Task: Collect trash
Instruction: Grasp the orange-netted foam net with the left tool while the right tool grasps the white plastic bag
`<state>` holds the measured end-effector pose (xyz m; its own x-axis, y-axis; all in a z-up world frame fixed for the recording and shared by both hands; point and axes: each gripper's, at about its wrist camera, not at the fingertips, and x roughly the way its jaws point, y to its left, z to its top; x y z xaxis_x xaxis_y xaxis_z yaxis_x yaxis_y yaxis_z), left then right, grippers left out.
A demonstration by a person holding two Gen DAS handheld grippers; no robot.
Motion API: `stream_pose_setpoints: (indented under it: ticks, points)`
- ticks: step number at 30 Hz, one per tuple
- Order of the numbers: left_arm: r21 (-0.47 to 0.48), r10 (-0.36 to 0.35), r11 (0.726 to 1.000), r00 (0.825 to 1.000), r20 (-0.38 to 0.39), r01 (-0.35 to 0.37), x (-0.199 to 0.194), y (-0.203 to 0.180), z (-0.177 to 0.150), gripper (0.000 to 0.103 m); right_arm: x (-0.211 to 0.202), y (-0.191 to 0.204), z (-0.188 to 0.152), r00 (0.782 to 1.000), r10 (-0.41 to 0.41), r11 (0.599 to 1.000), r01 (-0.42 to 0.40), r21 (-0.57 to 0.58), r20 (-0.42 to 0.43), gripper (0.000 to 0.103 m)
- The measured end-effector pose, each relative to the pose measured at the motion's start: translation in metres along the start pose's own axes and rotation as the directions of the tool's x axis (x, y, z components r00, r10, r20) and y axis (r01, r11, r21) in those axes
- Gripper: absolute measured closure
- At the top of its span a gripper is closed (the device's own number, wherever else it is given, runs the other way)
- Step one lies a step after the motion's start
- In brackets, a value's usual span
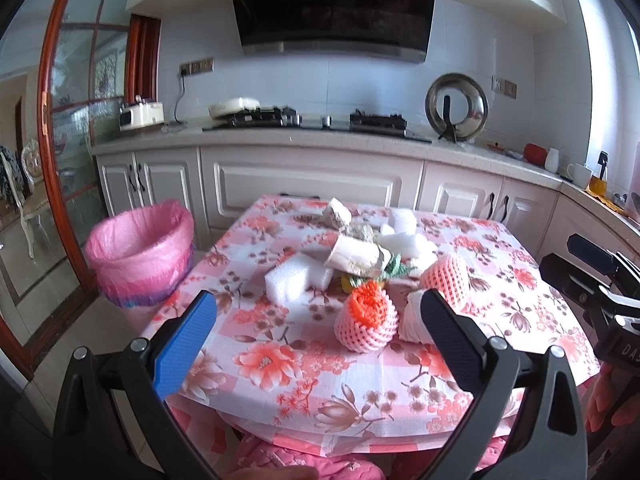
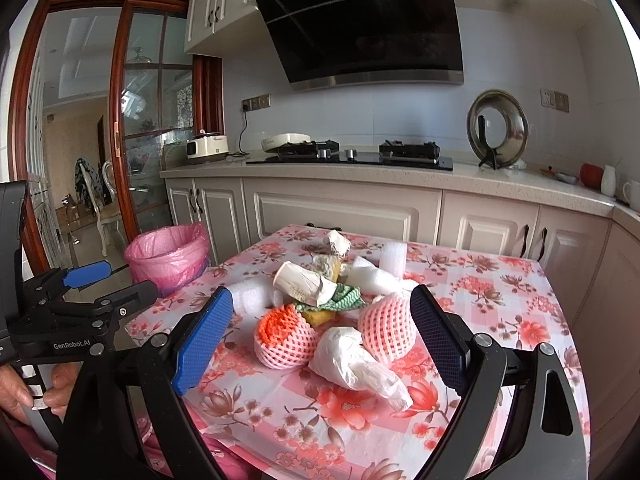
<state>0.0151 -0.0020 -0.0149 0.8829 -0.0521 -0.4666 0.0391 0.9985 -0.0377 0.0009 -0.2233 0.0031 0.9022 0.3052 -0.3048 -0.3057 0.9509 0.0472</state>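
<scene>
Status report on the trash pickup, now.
Left gripper open, right gripper open, both empty, short of the pile. Trash pile untouched on table. Pink-lined bin to the left, path clear.

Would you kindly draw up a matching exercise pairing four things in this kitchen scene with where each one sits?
Things:
1. pink-lined round waste bin
2. crumpled white plastic bag
3. round metal pot lid
4. white foam block

Places:
A. upright on a stand on the counter
B. on the floor left of the table
C. nearest table edge, between the two pink foam fruit nets
D. left side of the trash pile

Pairs: 1-B, 2-C, 3-A, 4-D
</scene>
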Motion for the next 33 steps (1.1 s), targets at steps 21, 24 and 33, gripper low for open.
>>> stream_pose_setpoints:
  ticks: [21,24,33]
  points:
    - [0.011,-0.1,0.994,0.935,-0.34,0.111,0.175,0.004,-0.025,0.005,0.133,-0.072,-0.084,0.926,-0.054,0.989,0.102,0.11,-0.373,0.018]
    - [0.042,-0.12,0.989,0.934,-0.336,0.142,0.187,-0.005,-0.026,0.005,0.153,-0.067,-0.092,0.909,-0.034,0.994,0.076,0.085,-0.416,0.018]
    - [0.035,-0.143,0.985,0.918,-0.369,0.167,0.188,0.01,-0.035,0.005,0.206,-0.048,-0.089,0.868,0.02,1.0,-0.01,0.023,-0.497,0.026]
